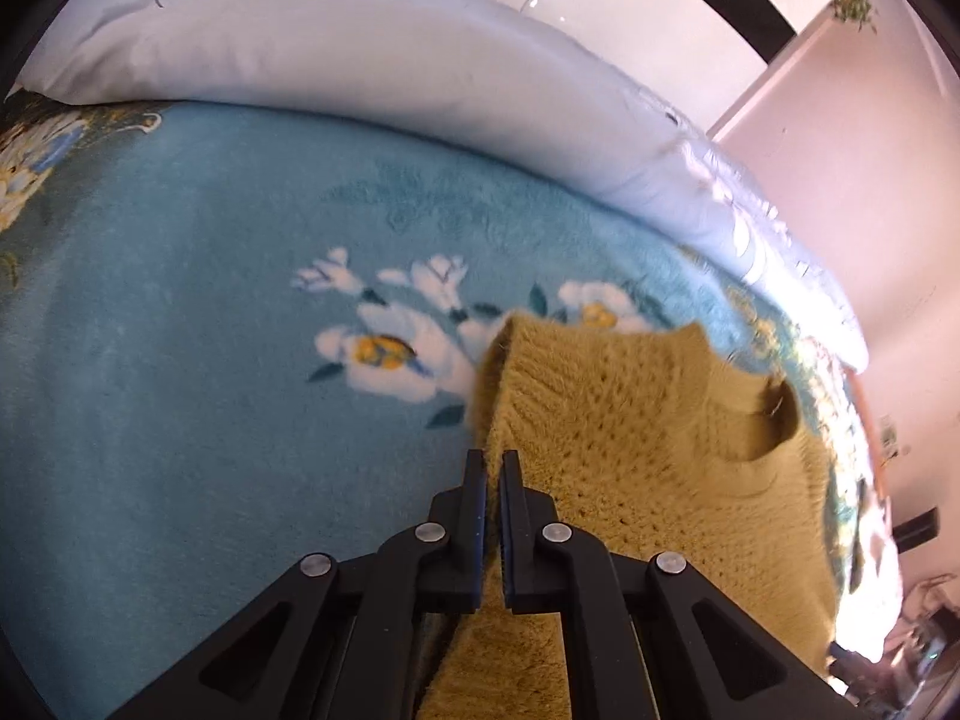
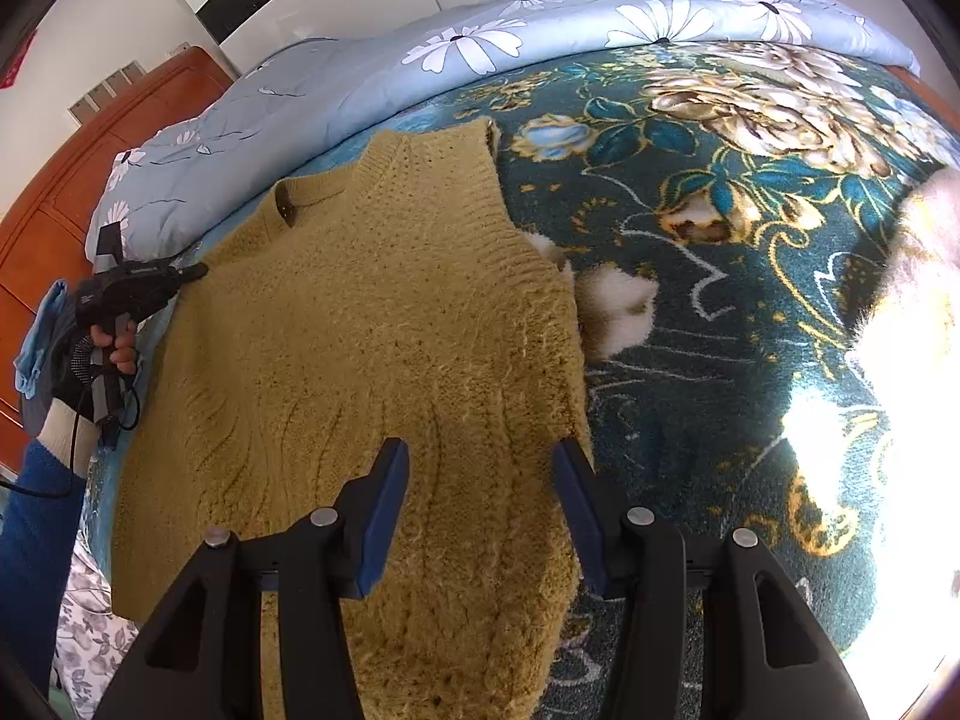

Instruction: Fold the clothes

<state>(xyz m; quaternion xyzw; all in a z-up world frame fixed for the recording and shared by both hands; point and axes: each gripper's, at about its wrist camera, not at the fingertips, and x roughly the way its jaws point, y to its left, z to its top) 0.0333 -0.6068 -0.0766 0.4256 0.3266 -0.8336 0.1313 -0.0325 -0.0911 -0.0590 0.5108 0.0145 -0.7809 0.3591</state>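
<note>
Mustard knit sweater point(image 2: 372, 324) lies on the bed, on the teal floral blanket point(image 2: 720, 240), neck opening toward the pale blue daisy quilt point(image 2: 360, 60) at the far side. In the right wrist view the body is spread mostly flat; no sleeves show, either tucked under or absent, cannot tell which. No fold line across the body is visible, so the main folding is judged not yet done.

Left gripper point(image 1: 493, 468): jaws together, pinching the sweater's edge; knit fabric shows between the blue pads in the left wrist view. In the right wrist view the same gripper point(image 2: 198, 271) sits at the sweater's far-left edge, just below the shoulder, held by a gloved hand point(image 2: 108, 348) with a blue sleeve point(image 2: 36, 516) behind it.

Right gripper point(image 2: 480, 450): jaws apart, hanging over the near hem area, one finger above the knit, the other at the sweater's right edge. Pads do not press on anything; nothing held.

Judgement: early stage. One side grasped, other side not yet taken. Remaining: grasp on the right, bring one side or the hem over, then the closing folds. A white fluffy item point(image 2: 612, 300) lies partly under the sweater's right edge; it may snag or shift during the fold.
</note>
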